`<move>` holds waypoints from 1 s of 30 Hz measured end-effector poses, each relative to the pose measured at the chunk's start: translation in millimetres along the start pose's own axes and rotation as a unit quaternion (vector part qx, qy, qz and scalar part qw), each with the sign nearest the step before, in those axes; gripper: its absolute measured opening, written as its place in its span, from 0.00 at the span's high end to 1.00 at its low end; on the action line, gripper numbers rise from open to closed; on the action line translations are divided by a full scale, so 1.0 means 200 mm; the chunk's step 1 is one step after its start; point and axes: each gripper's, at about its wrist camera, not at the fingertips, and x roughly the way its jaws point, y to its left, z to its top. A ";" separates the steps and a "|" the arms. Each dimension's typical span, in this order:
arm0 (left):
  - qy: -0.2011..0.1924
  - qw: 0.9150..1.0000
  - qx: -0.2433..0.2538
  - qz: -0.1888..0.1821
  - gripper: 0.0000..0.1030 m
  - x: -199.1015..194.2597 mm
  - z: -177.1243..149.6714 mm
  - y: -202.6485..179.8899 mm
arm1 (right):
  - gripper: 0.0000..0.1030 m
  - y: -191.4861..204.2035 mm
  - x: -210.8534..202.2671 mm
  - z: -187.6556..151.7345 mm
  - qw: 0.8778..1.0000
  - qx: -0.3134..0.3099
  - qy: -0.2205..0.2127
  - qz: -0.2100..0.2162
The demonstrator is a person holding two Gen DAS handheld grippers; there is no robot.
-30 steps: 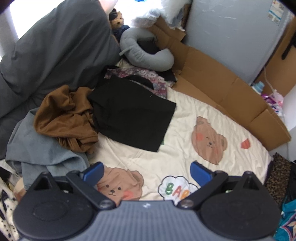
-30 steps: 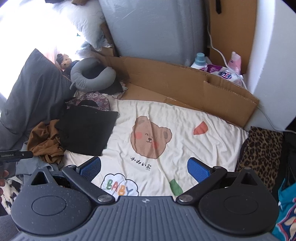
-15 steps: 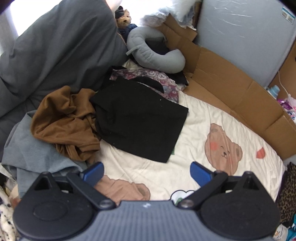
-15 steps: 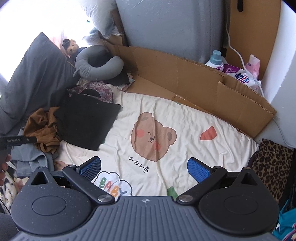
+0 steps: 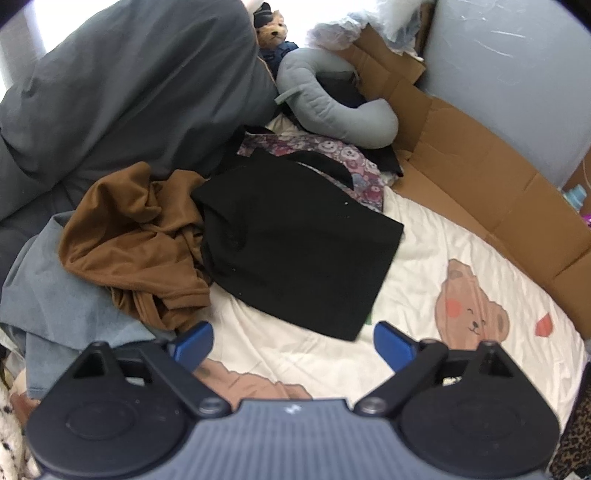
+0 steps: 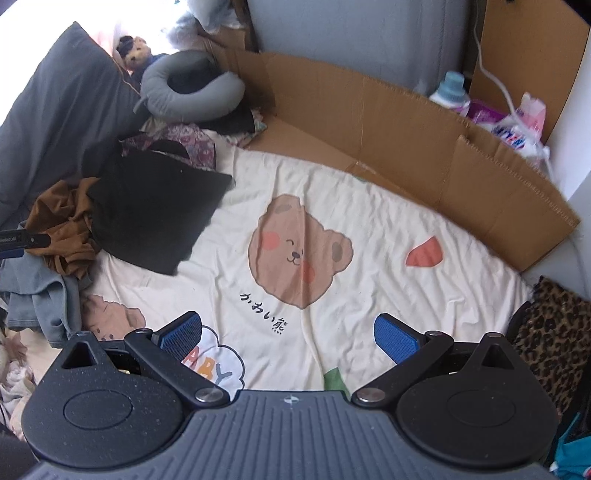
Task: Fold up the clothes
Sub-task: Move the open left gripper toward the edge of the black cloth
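A folded black garment [image 5: 295, 243] lies flat on the cream bear-print blanket [image 5: 443, 243], on top of a floral garment [image 5: 343, 155]. A crumpled brown garment [image 5: 136, 236] lies to its left, over a grey-blue garment [image 5: 55, 310]. My left gripper [image 5: 293, 343] is open and empty, just in front of the black garment's near edge. My right gripper [image 6: 288, 336] is open and empty over the blanket [image 6: 369, 221]. The black garment [image 6: 155, 206] and the brown garment [image 6: 62, 225] lie to its far left. The left gripper's tip [image 6: 22, 238] shows at the left edge.
A dark grey duvet [image 5: 122, 92] is heaped at the back left. A grey neck pillow [image 5: 332, 107] and a teddy bear [image 5: 273, 33] lie behind the clothes. Flattened cardboard [image 6: 406, 129] lines the far side. A detergent bottle [image 6: 448, 90] and a leopard-print fabric [image 6: 550, 332] are at right.
My left gripper has moved forward and left toward the clothes pile, so the black garment is larger and nearer. My right gripper has moved forward over the blanket. Both stay open.
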 end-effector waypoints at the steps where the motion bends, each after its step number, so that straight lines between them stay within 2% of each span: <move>1: -0.001 1.000 0.001 0.003 0.08 0.03 0.00 0.01 | 0.01 0.00 0.04 0.00 1.000 0.003 0.003 0.001; 12: -0.014 1.000 -0.018 0.013 0.16 0.31 -0.04 0.02 | 0.01 -0.02 0.50 -0.03 0.999 -0.016 0.039 -0.006; 19: -0.027 0.999 -0.020 0.011 0.16 0.42 -0.05 0.00 | 0.01 0.01 0.68 -0.06 0.998 -0.040 0.041 -0.002; 27: -0.038 0.999 -0.027 -0.004 0.16 0.59 -0.08 0.01 | 0.01 0.05 0.79 -0.07 0.999 -0.037 0.013 0.013; 30: -0.045 0.998 -0.038 -0.004 0.22 0.66 -0.12 0.01 | 0.01 0.06 0.81 -0.09 0.999 -0.038 -0.029 0.016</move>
